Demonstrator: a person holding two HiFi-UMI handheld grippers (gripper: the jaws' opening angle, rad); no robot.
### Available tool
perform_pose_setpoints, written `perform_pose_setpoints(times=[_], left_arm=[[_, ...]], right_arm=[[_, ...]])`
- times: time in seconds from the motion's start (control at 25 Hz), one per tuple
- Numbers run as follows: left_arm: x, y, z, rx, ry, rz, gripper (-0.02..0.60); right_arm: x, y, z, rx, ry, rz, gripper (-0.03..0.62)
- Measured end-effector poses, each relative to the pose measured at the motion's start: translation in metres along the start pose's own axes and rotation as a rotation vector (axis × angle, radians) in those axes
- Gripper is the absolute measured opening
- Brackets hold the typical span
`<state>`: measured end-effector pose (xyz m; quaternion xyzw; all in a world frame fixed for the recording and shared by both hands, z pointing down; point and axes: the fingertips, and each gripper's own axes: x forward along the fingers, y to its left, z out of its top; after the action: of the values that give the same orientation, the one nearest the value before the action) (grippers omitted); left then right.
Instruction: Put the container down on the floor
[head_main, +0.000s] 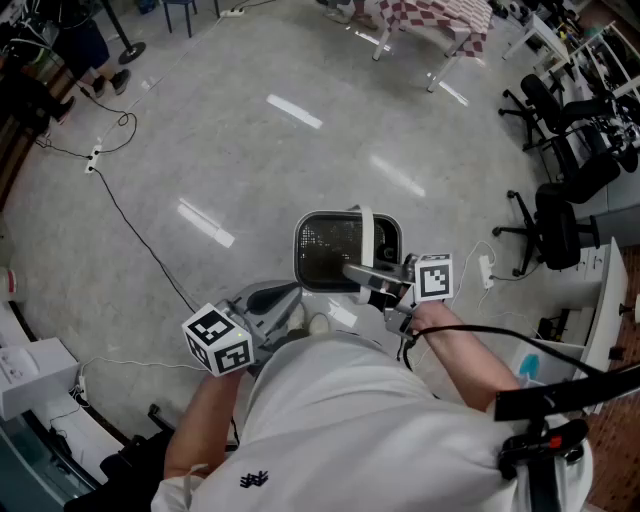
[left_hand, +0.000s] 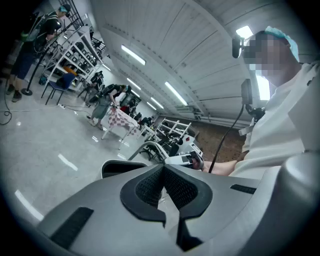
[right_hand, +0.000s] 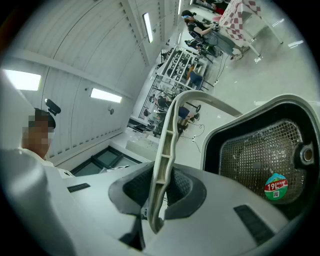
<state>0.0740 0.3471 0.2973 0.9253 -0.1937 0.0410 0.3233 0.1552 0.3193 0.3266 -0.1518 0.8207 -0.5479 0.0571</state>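
Note:
The container (head_main: 340, 252) is a black mesh basket with a pale handle (head_main: 367, 236); it hangs in front of me over the grey floor. My right gripper (head_main: 378, 284) is shut on that handle. In the right gripper view the handle (right_hand: 166, 150) runs up between the dark pads, and the basket's mesh wall (right_hand: 255, 150) with a round sticker (right_hand: 275, 186) fills the right side. My left gripper (head_main: 276, 298) stays just left of the basket, apart from it. Its pads (left_hand: 150, 186) meet with nothing between them, and the basket rim (left_hand: 118, 166) shows beyond.
A table with a checkered cloth (head_main: 432, 16) stands at the far end. Black office chairs (head_main: 560, 222) line the right side. Cables (head_main: 125, 205) trail across the floor at the left, and a white power strip (head_main: 486, 270) lies right of the basket.

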Motion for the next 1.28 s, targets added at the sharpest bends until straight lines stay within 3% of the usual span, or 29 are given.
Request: perform_pose_setpoints(times=[0.16,0.32,0.52,0.76,1.0,1.28], left_arm=[[0.001,-0.010,0.001,-0.007,-0.020,0.013,0.009],[0.002,-0.015,0.005,0.011,-0.033,0.038,0.009],[0.002,-0.011,0.007,-0.024,-0.030,0.045,0.009],[-0.004,0.042,0.023,-0.043,-0.007,0.009,0.009],[-0.010,0.095,0.070,-0.040,0.008,-0.058,0.009],[-0.035,0.139,0.103,-0.040,0.042,-0.127,0.009]], right_arm=[[-0.004,-0.004,0.001,-0.039,0.034,-0.028,0.035],[-0.001,-0.004,0.000,-0.052,0.055,-0.002,0.035],[0.007,-0.021,0.001,-0.054,0.086,-0.042,0.035],[0.043,-0.056,0.018,0.009,0.064,-0.058,0.035],[0.079,-0.081,0.056,0.044,0.020,-0.070,0.035],[0.131,-0.089,0.130,0.016,-0.082,-0.035,0.035]])
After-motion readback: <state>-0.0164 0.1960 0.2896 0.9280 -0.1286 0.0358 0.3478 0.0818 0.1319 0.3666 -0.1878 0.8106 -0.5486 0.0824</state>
